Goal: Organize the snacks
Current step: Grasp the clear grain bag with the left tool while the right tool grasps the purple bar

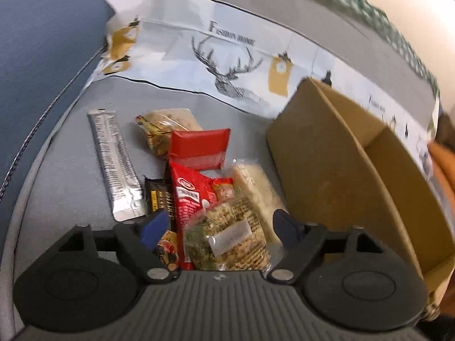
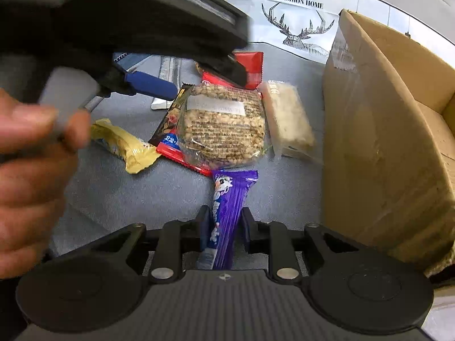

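- Beside the cardboard box, on its open-flap side, a small heap of snacks lies on grey cloth, which suits a job of sorting them into the box.
- Nearest the box wall lies a pale rice bar; touching it on the far side from the box is a round nut-and-seed cake in clear wrap, resting on top of a red packet.
- Farther from the box sit a yellow-wrapped bar and a long silver sachet, both apart from the heap.
- The right gripper has its fingers pressed onto a purple wrapper, pinching it by one end, likely ready to carry it to the box.
- The left gripper hangs spread wide over the nut cake, pads not touching it; I judge it is lining up a grasp. A hand holds its handle.
- The surface looks like a grey upholstered seat; behind the box runs a white cloth printed with a stag, and a blue cushion lies well away from the box.
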Tool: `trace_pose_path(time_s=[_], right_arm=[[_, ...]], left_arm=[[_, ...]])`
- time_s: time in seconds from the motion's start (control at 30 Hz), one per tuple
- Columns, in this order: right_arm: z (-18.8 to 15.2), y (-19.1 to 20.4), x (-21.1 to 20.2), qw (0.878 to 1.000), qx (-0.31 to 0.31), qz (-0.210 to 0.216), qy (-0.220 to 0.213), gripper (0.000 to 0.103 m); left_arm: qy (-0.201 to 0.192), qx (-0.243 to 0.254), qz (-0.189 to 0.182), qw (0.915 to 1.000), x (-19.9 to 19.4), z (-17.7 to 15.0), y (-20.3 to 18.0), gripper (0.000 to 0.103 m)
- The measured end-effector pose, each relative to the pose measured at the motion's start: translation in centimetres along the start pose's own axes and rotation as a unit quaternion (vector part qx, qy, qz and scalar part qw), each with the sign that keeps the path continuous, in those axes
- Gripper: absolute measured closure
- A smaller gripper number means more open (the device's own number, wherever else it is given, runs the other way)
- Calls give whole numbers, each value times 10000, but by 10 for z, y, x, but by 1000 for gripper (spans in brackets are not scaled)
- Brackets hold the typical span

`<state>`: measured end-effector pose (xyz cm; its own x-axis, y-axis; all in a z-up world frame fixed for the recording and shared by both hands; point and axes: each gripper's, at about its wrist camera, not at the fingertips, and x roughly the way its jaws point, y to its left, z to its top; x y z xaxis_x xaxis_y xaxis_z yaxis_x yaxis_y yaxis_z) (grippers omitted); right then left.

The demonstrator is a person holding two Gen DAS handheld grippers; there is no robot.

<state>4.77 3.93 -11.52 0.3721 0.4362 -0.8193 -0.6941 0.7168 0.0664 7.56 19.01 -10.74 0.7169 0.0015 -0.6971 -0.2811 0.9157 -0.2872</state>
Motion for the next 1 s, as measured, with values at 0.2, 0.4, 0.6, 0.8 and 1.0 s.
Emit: trace_pose_path(time_s=[0.2, 0.4, 0.6, 0.8, 1.0], right_arm=[[-5, -3, -5, 9999, -10, -14, 128, 79], [-9, -4, -6, 9999, -31, -40, 152, 79], [-8, -4, -5, 9999, -40, -65, 86, 80], [-14, 0, -10, 9999, -68, -114, 10, 84], [-15, 3, -13, 9999, -105, -127, -33, 83]], left_arm=[[181, 951, 230, 9950, 21, -11, -25, 12], [366, 1697, 567, 9832, 41, -25, -39, 10], [351, 1923, 623, 9787, 42, -28, -40, 11], [320, 1951, 609, 9784, 37, -27, -41, 12], [380, 2439, 851, 9653, 43, -38, -54, 12]])
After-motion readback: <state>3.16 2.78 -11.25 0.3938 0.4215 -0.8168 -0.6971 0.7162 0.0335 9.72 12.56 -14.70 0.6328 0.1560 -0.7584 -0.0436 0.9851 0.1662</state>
